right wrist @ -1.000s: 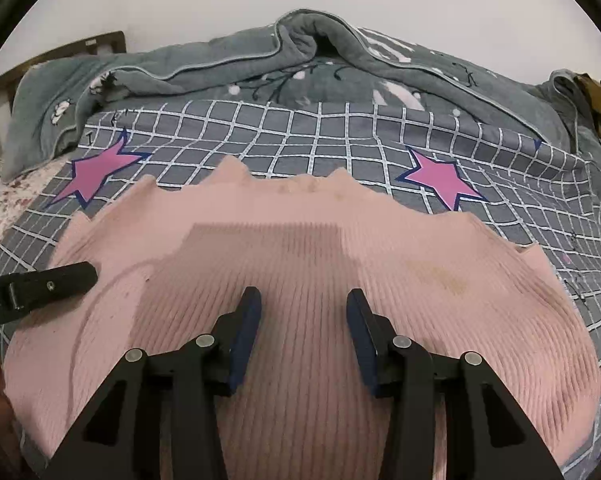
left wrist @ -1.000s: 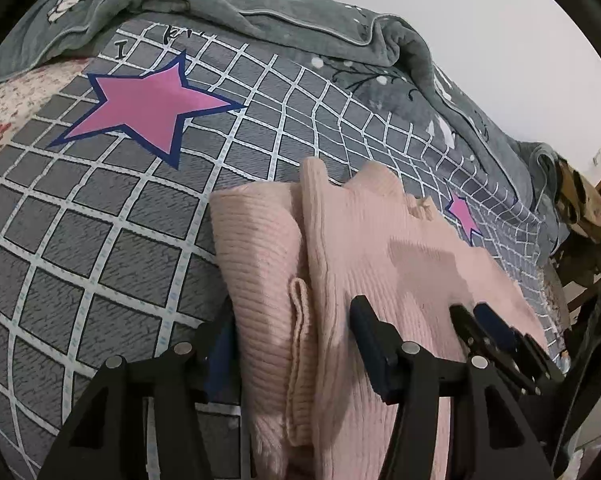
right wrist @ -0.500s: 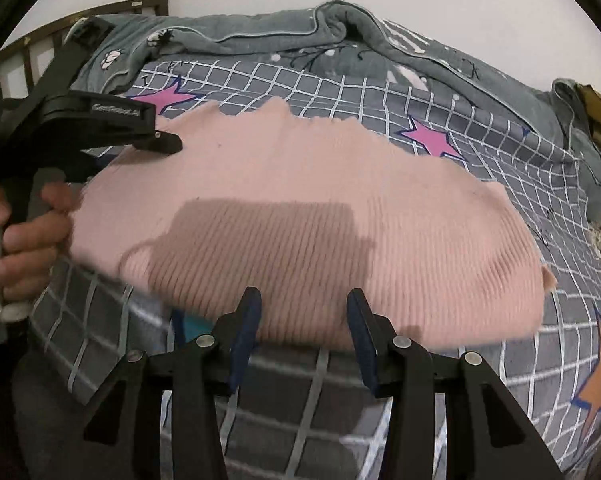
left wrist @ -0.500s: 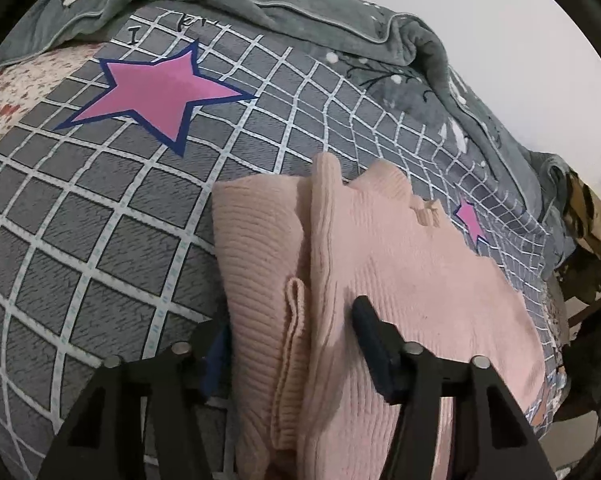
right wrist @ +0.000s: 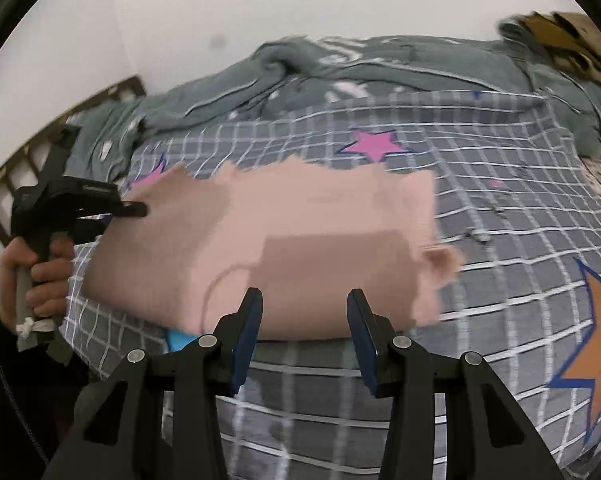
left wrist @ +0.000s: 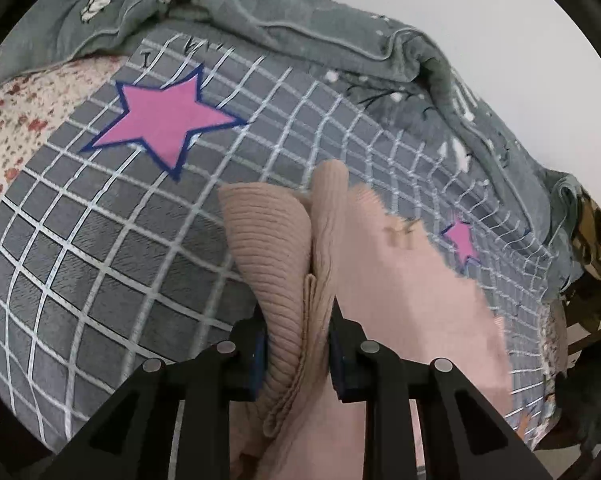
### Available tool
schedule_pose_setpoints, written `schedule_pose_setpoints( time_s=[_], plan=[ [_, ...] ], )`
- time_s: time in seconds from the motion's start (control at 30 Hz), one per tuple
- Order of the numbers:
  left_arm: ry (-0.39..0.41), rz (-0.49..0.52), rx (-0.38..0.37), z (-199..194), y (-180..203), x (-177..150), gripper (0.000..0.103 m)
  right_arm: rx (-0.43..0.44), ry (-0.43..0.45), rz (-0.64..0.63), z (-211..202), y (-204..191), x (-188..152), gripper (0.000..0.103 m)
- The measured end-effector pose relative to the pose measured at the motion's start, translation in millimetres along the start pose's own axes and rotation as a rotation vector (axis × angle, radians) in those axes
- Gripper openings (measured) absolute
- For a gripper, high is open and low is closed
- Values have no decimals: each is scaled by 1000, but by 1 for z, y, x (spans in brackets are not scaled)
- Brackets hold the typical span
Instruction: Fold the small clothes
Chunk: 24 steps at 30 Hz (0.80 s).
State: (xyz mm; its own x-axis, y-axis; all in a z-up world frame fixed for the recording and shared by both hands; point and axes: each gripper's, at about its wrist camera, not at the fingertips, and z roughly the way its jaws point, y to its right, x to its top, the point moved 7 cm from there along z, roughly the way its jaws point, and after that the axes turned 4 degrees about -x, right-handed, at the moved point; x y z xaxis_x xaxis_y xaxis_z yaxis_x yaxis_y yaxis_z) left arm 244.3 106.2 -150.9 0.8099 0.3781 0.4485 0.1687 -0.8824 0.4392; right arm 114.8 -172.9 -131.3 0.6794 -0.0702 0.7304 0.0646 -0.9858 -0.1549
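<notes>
Left jaws pinching pink sweater, grid blanket beneath

Ribbed pink knit sweater, plush checked blanket, matt black plastic tool

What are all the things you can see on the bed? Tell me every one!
sweater: one, pink, on the checked blanket, one end pinched in the left gripper
checked blanket: one, grey with white lines and pink and orange stars, covering the bed
quilt: one, grey-green, bunched along the far side
flowered sheet: one, cream with red flowers, at the bed's left edge
left gripper: one, black, shut on the sweater
right gripper: one, black, open, at the sweater's near edge
</notes>
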Motion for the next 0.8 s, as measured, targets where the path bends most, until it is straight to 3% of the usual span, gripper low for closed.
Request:
schedule_pose_setpoints(
  time_s=[0.23, 0.43, 0.6, 0.73, 0.8],
  plan=[
    [11, 41, 18, -16, 86, -1, 23, 17, 129, 35, -33, 48, 15, 44],
    [-28, 83, -56, -1, 176, -25, 22, 51, 108, 110, -42, 84, 10, 44],
    [-151, 169, -89, 54, 239, -77, 23, 22, 102, 104, -47, 102, 4, 44],
    [-294, 165, -147, 86, 255, -104, 33, 6, 77, 117, -43, 115, -5, 44],
    [-288, 158, -198, 80, 256, -101, 38, 4, 64, 118, -40, 116, -8, 44]
  ],
)
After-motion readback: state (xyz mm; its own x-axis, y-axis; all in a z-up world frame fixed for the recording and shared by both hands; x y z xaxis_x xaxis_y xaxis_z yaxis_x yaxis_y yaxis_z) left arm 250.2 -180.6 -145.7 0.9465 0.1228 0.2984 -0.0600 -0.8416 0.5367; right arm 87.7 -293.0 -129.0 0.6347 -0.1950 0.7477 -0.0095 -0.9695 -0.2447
